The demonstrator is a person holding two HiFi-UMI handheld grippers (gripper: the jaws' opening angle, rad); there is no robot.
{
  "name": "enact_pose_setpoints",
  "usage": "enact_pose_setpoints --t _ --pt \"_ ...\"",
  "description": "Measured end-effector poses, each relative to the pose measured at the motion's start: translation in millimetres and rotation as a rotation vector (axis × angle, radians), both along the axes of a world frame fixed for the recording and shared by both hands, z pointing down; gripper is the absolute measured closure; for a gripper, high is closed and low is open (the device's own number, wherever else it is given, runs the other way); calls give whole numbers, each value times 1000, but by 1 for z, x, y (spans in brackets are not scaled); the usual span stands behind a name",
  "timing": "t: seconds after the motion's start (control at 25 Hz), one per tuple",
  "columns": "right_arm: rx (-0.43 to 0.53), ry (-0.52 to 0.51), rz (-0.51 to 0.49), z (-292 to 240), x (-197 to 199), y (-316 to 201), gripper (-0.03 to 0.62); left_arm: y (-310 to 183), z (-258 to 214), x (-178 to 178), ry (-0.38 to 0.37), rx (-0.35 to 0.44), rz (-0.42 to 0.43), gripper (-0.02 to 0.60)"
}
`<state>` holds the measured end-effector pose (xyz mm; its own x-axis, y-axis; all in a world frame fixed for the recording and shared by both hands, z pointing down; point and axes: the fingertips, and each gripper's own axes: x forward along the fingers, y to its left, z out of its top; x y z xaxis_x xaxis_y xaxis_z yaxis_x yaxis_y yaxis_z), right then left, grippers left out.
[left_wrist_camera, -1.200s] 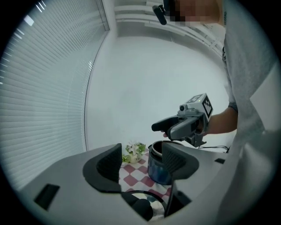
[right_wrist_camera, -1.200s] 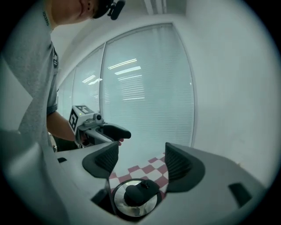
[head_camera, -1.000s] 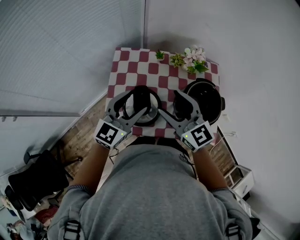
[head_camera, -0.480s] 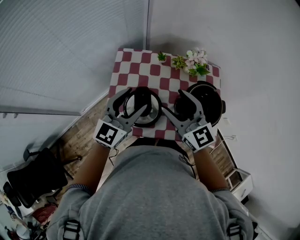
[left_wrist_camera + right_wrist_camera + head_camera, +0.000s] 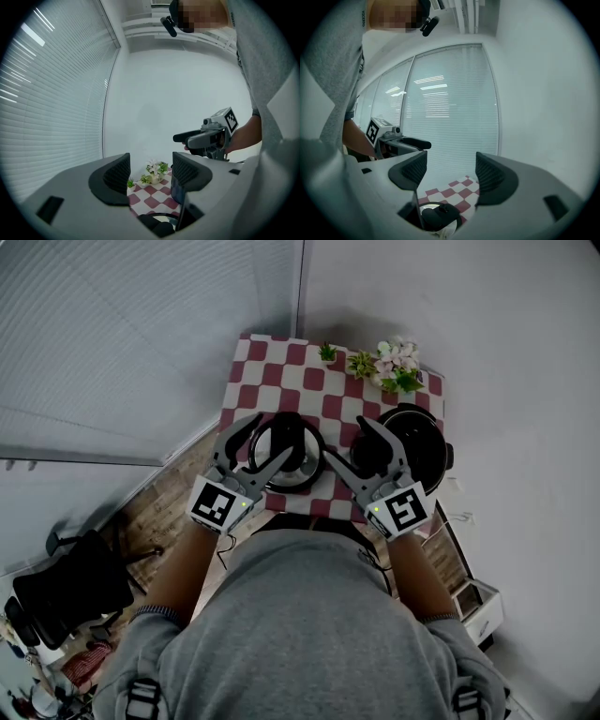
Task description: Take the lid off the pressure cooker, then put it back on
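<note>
1. Left tongs (image 5: 265, 442): the 2 jaws are spread wide and nothing sits between the pads. In the left gripper view, the gap frames only the flowers (image 5: 154, 169) beyond the tips.

2. Right tongs (image 5: 345, 442): the 2 jaws are spread wide and hold nothing. In the right gripper view, the gap frames the checked cloth (image 5: 457, 192) and the window blinds behind it.

3. Lid (image 5: 302, 451): it is off the pot and lies flat on the cloth with its knob up.
   - In the head view it sits under the left tongs, and their inner jaw crosses over it.
   - It lies just left of the right tongs' inner jaw.
   - In both gripper views it shows low, beneath the jaws and clear of the pads.

4. Pot (image 5: 424, 442): it stands open to the right of the right tongs. In the head view their outer jaw overlaps its left rim.

5. The 2 tongs are held side by side. Their inner jaw tips lean toward each other, near but apart.

6. A small plant (image 5: 326, 352) stands beyond the tips at the far edge of the cloth, left of the flowers.
</note>
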<state>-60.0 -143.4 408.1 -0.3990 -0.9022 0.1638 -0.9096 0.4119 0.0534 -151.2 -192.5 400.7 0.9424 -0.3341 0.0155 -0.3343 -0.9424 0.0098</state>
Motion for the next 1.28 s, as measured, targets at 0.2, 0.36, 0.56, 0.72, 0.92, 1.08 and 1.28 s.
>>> enact_pose_setpoints --t 0.2,0.36,0.56,0.72,0.92,1.08,1.28 --pt "-18 -11 -8 8 -2 -4 255 -5 5 -3 -13 -9 -15 272" --pt "-67 2 -56 22 -8 -7 252 -7 15 -3 -43 -1 -6 272" --pt "-175 45 -140 46 -23 -13 247 -6 52 2 -193 -37 78 272" --pt "-264 99 -210 69 -36 -18 243 -7 76 2 -288 -37 116 272" --pt "-331 119 -276 89 -51 -23 240 -6 101 3 -388 -17 168 272" --pt "-387 132 -319 108 -58 -26 238 -7 123 5 -458 -9 204 272" --pt "-467 186 -381 135 -68 -28 235 -7 146 11 -554 23 267 272"
